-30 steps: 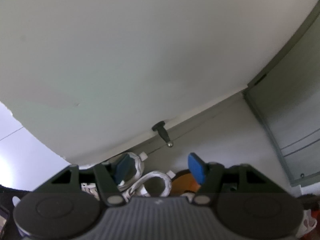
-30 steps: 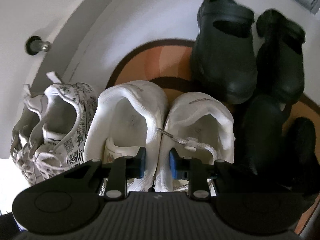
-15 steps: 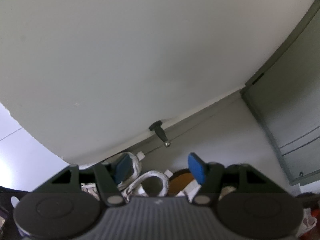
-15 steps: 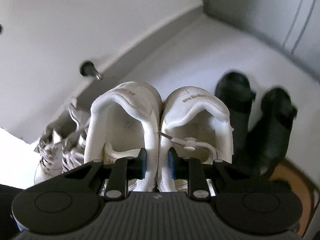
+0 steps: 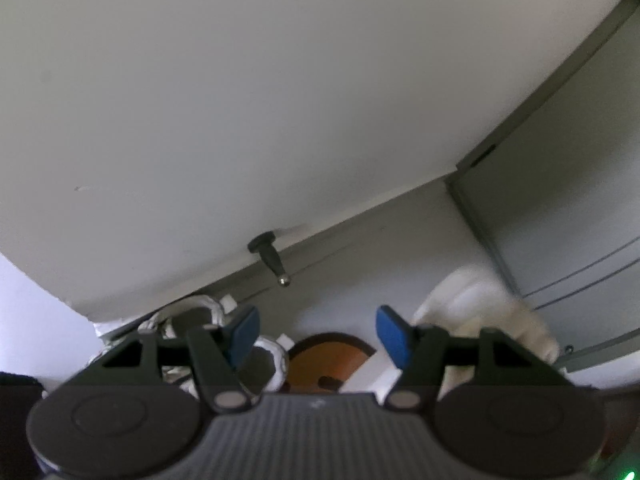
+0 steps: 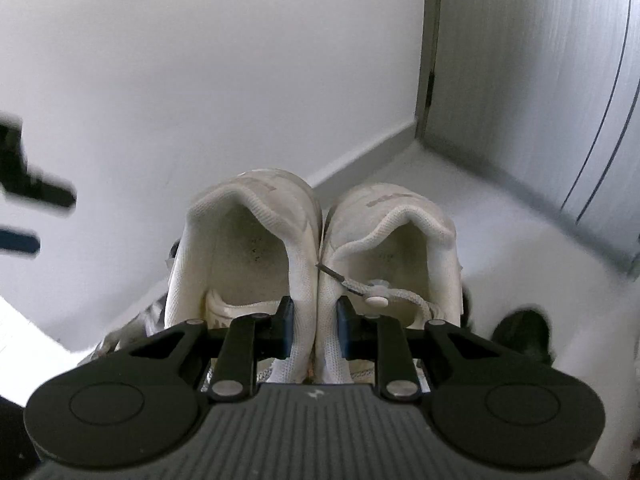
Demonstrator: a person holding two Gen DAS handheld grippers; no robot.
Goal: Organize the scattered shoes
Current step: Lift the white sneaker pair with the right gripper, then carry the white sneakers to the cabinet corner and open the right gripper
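A pair of white sneakers (image 6: 248, 240) hangs in the air side by side, heels toward the camera. My right gripper (image 6: 314, 328) is shut on it, pinching the two inner collars together. The same pair shows as a blurred white shape (image 5: 480, 304) at the right of the left wrist view. My left gripper (image 5: 318, 330) is open with nothing between its blue pads, above the floor by the wall. Its fingers also show blurred at the left edge of the right wrist view (image 6: 24, 216). Grey-patterned sneakers (image 5: 188, 312) sit on the floor below the left gripper.
An orange mat (image 5: 328, 360) lies on the pale floor. A black door stopper (image 5: 272, 256) sticks out of the skirting. A grey cabinet front (image 6: 520, 80) closes the corner on the right. A black clog (image 6: 520, 336) lies low on the right.
The right gripper has lifted the white pair off the mat and tilted up toward the wall; the black clogs slid mostly out of view. The left gripper rose, still open.
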